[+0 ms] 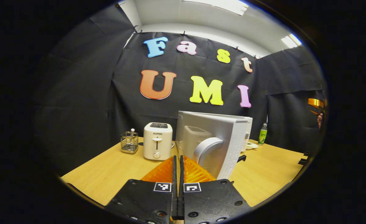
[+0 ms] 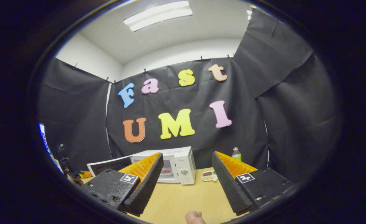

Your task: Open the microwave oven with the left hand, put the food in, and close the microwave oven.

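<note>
Left gripper (image 1: 177,165): fingers pressed together with nothing between them, sitting right up against the open microwave door (image 1: 214,140), just below its curved handle (image 1: 206,149).
Right gripper (image 2: 184,174): jaws spread wide and empty, held above the tabletop (image 2: 183,199) and facing the microwave (image 2: 170,166) from well back.
Microwave: it sits at the back of the tabletop with its door swung out; in the right gripper view the cavity is showing, and there's something pinkish on the turntable (image 2: 166,171), too small to name for sure.
Food: a small dish (image 2: 209,175) with dark bits rests on the tabletop just beside the microwave's control side. If that's the food, it isn't in yet.
Handling, door: a stiff, hinged panel, light to swing. The arched handle is the natural place to hook or push, and I'd guess a flat push on the outer face would close it too.
Handling, dish: looks small, shallow and rigid, probably light. Pinch it by the rim and keep it level so the contents don't spill.
Neighbours: a toaster (image 1: 157,140) and a wire basket (image 1: 129,142) stand left of the door, and a green bottle (image 1: 262,133) stands behind the microwave. All are clear of the door's swing, by my reading.
Stage: door open, loading looks like the step in hand.
</note>
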Demonstrator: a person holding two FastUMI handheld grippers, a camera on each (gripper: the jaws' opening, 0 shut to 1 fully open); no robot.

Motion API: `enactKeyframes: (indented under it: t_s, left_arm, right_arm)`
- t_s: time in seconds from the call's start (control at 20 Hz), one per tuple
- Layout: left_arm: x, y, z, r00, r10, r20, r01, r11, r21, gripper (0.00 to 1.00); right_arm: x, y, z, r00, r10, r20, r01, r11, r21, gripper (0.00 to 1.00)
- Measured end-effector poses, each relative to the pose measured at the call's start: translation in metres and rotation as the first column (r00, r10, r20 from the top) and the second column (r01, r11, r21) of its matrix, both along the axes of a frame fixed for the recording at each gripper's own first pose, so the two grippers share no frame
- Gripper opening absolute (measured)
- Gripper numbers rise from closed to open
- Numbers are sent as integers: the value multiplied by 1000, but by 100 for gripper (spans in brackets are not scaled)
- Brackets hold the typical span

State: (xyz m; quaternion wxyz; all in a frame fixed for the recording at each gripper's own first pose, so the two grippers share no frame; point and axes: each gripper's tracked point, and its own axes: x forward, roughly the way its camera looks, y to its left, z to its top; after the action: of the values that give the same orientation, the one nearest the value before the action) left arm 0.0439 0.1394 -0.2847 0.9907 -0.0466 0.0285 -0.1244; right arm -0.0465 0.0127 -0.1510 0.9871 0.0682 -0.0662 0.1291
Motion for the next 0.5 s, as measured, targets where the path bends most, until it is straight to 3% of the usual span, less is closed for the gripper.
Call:
enactKeyframes:
  t_s: [0.1,0.15,0.5]
  left_arm:
    - [1,-26,5,999,-46,11,45,999,23,0]
    - [1,-41,7,997,-74,14,74,997,32,0]
    - [29,-122,8,979,-204,0,203,978,46,0]
  right_arm:
    - [-7,-12,3,1000,-9,9,9,1000,7,99]
    - [-8,-18,3,1000,-13,10,13,1000,9,90]
    - [-9,-46,-4,999,-32,6,32,999,-3,90]
